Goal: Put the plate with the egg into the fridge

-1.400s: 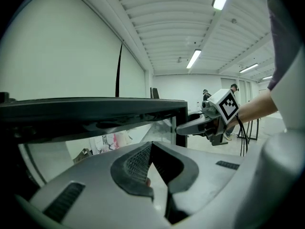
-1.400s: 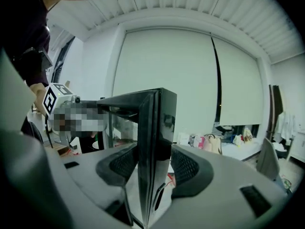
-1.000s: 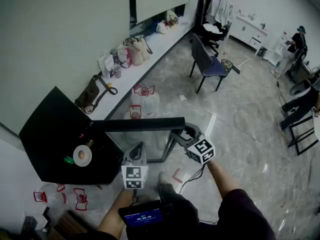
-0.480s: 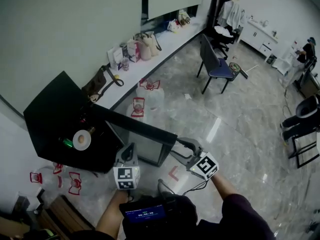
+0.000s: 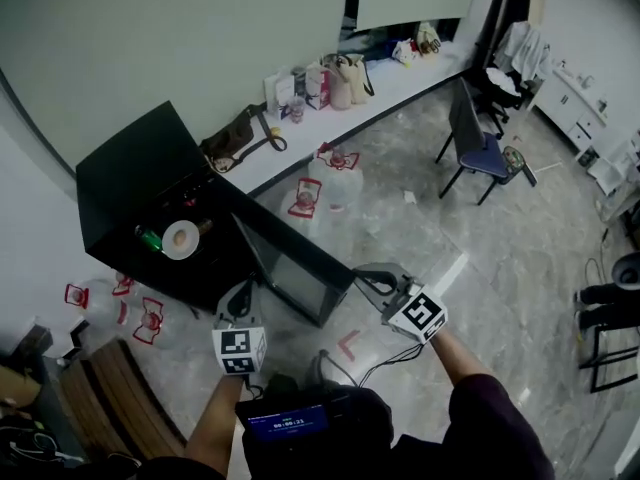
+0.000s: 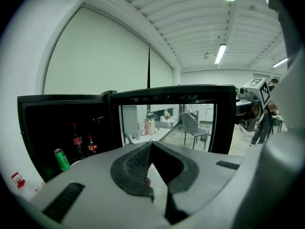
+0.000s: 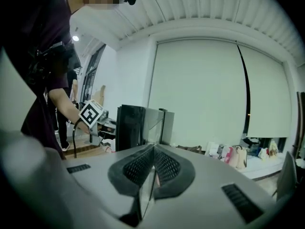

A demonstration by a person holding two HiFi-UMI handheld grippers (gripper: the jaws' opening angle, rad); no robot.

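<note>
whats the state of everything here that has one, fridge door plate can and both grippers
black mini fridge: open
glass-fronted fridge door: swung out, not shut
white round plate with the egg: inside the fridge, egg on it
green drinks can: upright in the fridge
left gripper: shut, empty
right gripper: shut, empty

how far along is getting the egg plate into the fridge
Done: the plate with the egg sits inside the fridge, beside the green can. In hand: nothing. The left gripper and the right gripper are both shut and empty, clear of the fridge. Left: seemingly only the glass door, which stands open, if it is meant to be closed.
</note>
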